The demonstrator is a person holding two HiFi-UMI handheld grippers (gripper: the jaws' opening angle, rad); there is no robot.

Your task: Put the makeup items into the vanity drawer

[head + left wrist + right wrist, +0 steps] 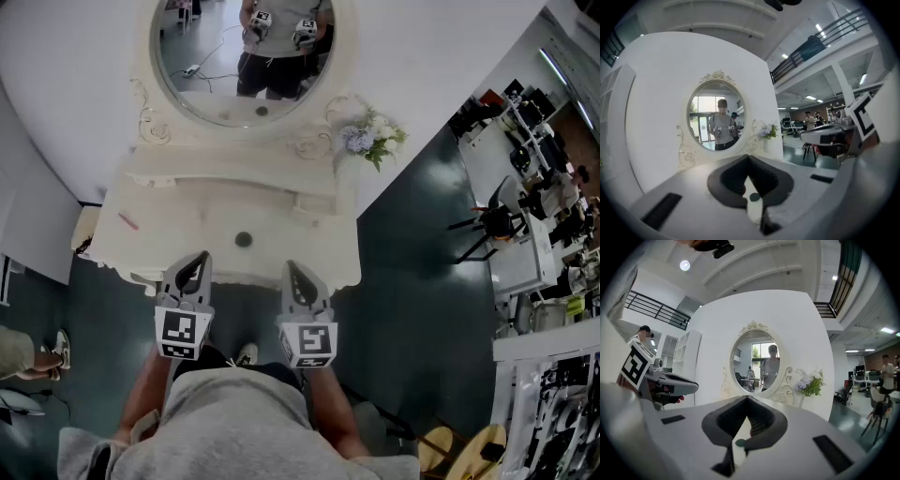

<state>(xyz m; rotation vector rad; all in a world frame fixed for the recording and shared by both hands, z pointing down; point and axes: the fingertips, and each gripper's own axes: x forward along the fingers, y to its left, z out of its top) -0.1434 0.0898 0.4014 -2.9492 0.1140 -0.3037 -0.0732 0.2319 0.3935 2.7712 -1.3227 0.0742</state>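
Makeup items on tabletop, two made out. Small dark round piece sits near the middle, toward the front edge; compact or lid, cannot tell. Slim pink stick lies slantwise near the left edge, well apart from it. Tabletop is cream-white and matte-painted, with a scalloped front edge. No drawer stands open; its front is hidden below that edge in the head view.

Left gripper and right gripper hang side by side just off the front edge. Fingers are pressed together on both, nothing between them. Pads dark and ribbed, shells pale grey.

Judgement: task at its start, nothing stowed. Next move likely calls for parting the fingers and finding the drawer pull before any pick. The stick is thin and low and wants a pinch across its width. The round piece may skid on the smooth paint.

Beyond: oval mirror in a carved scroll frame, pale flowers at the back right corner, dark glossy floor.
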